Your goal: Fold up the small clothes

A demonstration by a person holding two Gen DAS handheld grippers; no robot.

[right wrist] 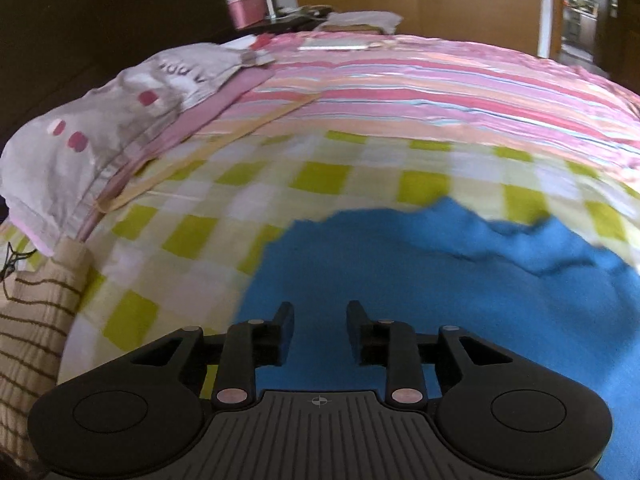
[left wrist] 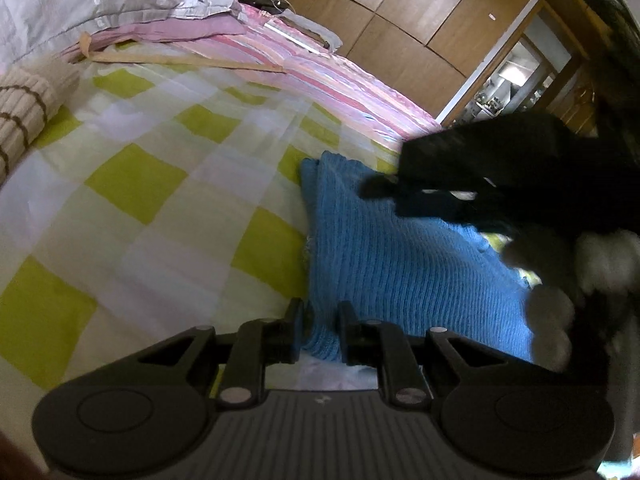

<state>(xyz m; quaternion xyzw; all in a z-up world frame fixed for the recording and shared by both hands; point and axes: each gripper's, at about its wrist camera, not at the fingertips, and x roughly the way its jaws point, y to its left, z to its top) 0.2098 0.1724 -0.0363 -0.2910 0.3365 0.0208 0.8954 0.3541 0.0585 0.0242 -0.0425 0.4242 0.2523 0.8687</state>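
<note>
A bedroom, with wooden wardrobe doors (left wrist: 400,12) behind a bed covered by a green-and-white checked sheet (left wrist: 140,184) and a pink striped blanket (right wrist: 420,84) farther back.

The left gripper (left wrist: 319,330) sits low over the sheet, its jaws a narrow gap apart. A corner of a blue knitted garment (left wrist: 384,256) lies between the fingertips; whether they pinch it or only straddle it cannot be told. From this claw the knit spreads ahead and to the right, its long edge running away from the fingers.

The right gripper (right wrist: 320,330) hovers above the same blue garment (right wrist: 440,288), jaws parted and holding nothing. The cloth fills the space beneath and to the right of its fingers, with a rumpled far edge ahead. In the left view this gripper (left wrist: 380,190) appears dark and blurred over the far part of the knit, so it seems nearer the far edge and the left nearer the near corner.

Off to the left of both claws lies a beige striped knit (right wrist: 28,344), and beyond it a grey pillow (right wrist: 100,132).
</note>
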